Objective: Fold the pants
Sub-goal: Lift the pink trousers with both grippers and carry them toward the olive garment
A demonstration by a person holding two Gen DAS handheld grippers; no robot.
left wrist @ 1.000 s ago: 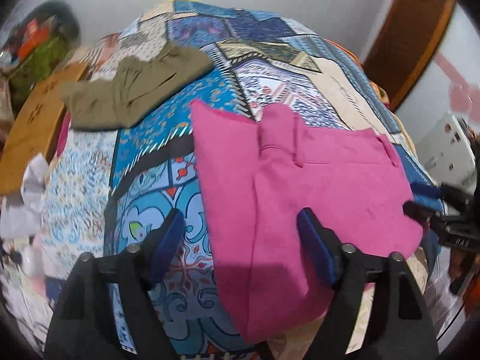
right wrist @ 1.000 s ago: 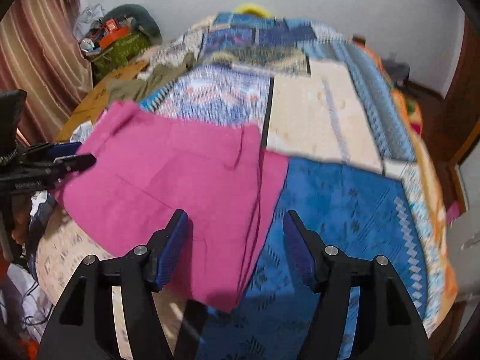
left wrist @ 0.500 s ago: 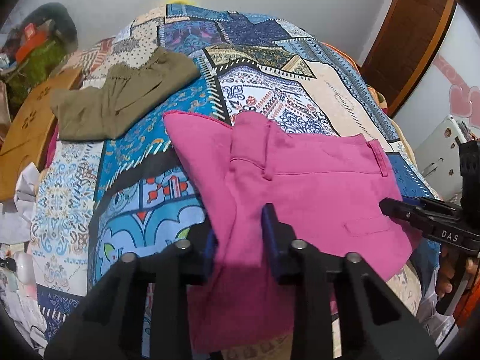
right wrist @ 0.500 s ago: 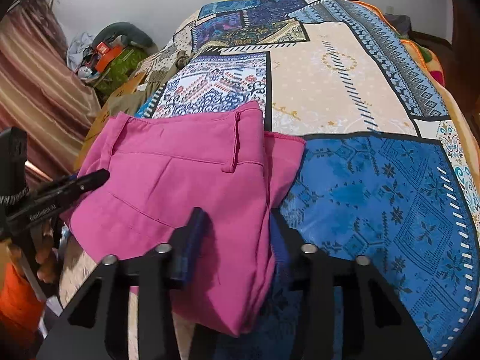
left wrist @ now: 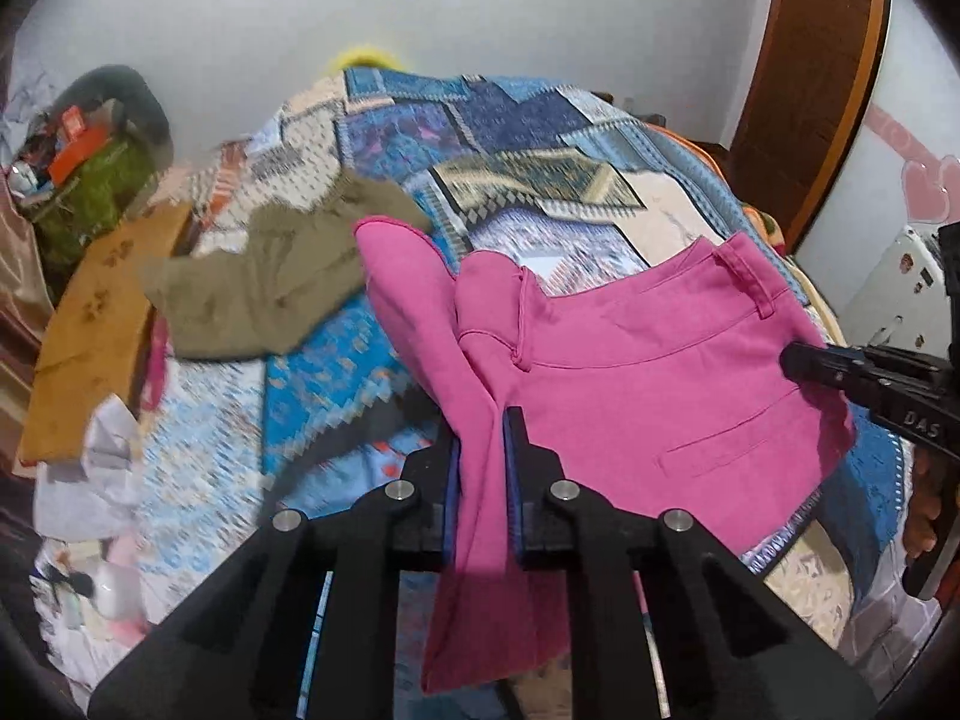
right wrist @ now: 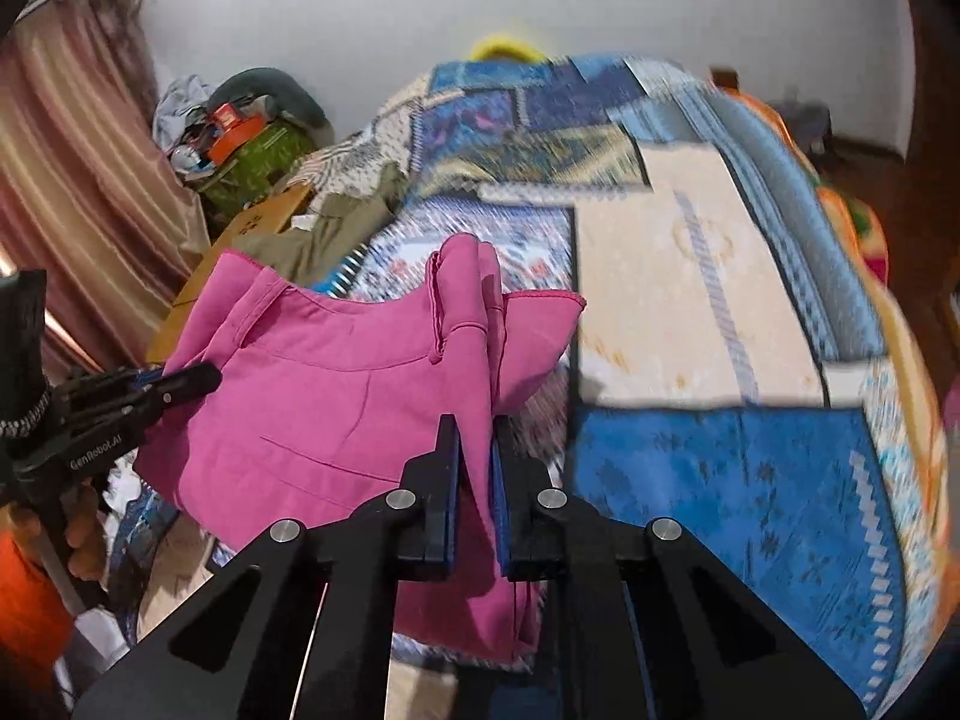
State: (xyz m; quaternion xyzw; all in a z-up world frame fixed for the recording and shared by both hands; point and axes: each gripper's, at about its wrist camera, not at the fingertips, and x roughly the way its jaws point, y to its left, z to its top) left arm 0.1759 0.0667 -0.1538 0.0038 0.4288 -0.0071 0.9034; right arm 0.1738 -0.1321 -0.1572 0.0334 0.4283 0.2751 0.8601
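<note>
Pink pants (left wrist: 648, 372) hang lifted above the patterned bedspread (left wrist: 336, 372), waistband up. My left gripper (left wrist: 482, 420) is shut on the left side of the pink fabric, which droops below the jaws. My right gripper (right wrist: 476, 426) is shut on the other side of the same pants (right wrist: 336, 396). Each gripper shows in the other's view, the right one (left wrist: 804, 360) at the pants' right edge and the left one (right wrist: 198, 381) at their left edge.
Olive-green pants (left wrist: 270, 282) lie crumpled on the bed's far left. A wooden board (left wrist: 96, 324) and a cluttered pile (left wrist: 78, 156) stand left of the bed. A curtain (right wrist: 66, 180) hangs at the left. A wooden door (left wrist: 810, 90) is at the right.
Both grippers closed on the pink pants' lower sides and lifted them off the bed; the fabric now hangs bunched between them.
</note>
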